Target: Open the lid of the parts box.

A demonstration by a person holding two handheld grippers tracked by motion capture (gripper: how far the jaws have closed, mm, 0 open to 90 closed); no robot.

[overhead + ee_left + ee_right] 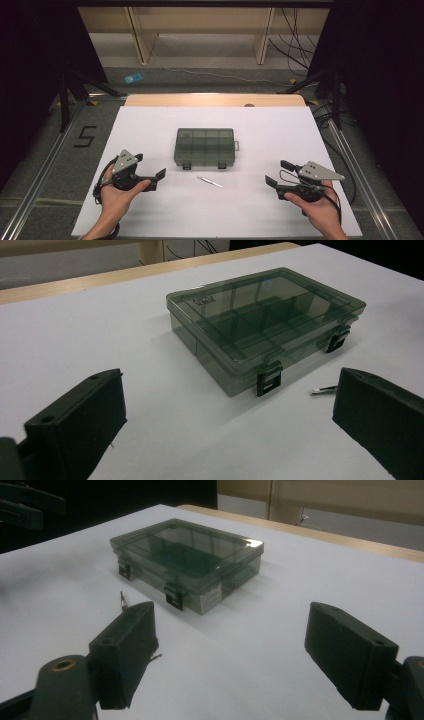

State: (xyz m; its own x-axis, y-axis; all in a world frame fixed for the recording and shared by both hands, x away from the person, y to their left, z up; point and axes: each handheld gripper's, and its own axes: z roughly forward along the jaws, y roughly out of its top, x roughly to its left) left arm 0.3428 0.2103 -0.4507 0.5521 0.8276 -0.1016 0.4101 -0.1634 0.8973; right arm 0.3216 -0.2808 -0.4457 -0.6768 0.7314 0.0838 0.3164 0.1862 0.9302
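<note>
While a white sheet point(165, 210) is covering the wooden table point(215, 100) in a dim room with grey floor, the left gripper point(152, 172) is hovering at the left with jaws spread and holding nothing. A smoky translucent compartment box point(205, 147) is sitting closed at centre, long axis running left-right, latches facing the person. A thin metal pin point(210, 182) is lying just before it, angled. The right gripper point(277, 173) is likewise gaping, holding nothing.

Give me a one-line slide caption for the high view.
Open grippers, left and right, flank closed organiser box and pin.
</note>
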